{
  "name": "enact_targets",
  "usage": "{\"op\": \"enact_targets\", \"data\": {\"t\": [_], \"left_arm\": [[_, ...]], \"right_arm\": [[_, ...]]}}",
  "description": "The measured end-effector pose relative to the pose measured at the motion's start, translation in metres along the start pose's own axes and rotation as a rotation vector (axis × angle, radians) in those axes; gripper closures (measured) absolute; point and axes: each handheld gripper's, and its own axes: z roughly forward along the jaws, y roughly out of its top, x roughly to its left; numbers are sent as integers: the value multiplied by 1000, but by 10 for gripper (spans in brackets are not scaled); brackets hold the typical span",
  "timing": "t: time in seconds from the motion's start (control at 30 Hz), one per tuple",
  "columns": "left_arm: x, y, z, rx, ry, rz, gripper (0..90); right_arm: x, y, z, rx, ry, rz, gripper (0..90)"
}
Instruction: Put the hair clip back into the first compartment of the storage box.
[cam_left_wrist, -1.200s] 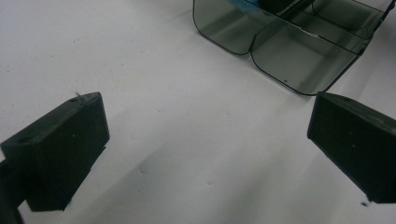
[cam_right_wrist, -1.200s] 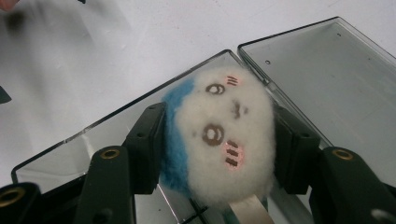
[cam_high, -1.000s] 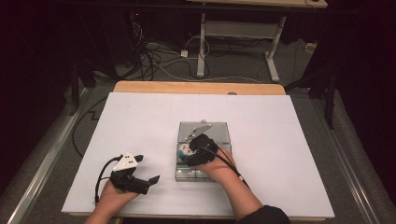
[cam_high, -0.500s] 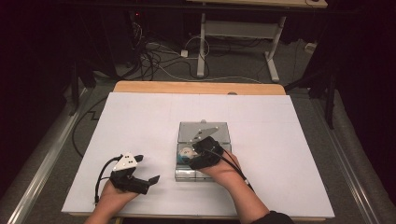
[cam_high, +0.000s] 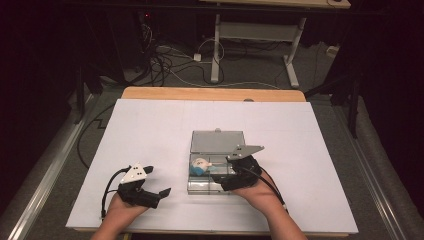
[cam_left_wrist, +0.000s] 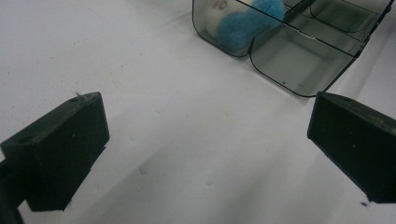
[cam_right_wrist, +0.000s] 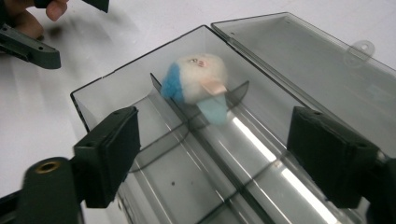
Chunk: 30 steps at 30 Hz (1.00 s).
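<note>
White tabletop (cam_high: 150, 130) under both your hands | your left gripper (cam_high: 161, 192) rests at the near left, jaws wide apart, holding nothing | your right gripper (cam_high: 216, 176) sits over the clear box (cam_high: 199, 186), jaws just opened, nothing between them | blue-and-white plush toy (cam_right_wrist: 196, 84) lies in the box's far-left compartment | hinged lid (cam_high: 217, 141) lies open flat behind.

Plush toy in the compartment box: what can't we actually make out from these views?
- Plush toy: right gripper view shows its far side hidden behind its own body; whether it rests on the divider or in one compartment is unclear.
- Left gripper view: the toy is cut off by the top edge.
- High view: the right gripper covers the box's near right compartments; the toy is too small for detail.
- Lid: cut off at the right edge.
</note>
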Motion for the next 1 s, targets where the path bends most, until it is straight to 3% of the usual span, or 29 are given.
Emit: {"op": "enact_targets", "data": {"t": [0.2,0.47,0.6,1.0], "left_arm": [[0,0,0,-1,0,0,0],[0,0,0,-4,1,0,0],[0,0,0,-5,3,0,0],[0,0,0,-7,7,-1,0]], "right_arm": [[-6,-21,-15,-42,-13,47,116],[-9,-36,-27,-61,-39,57,60],[-14,-48,-37,-72,-74,69,10],[-29,-76,-60,-116,-161,133,5]]}}
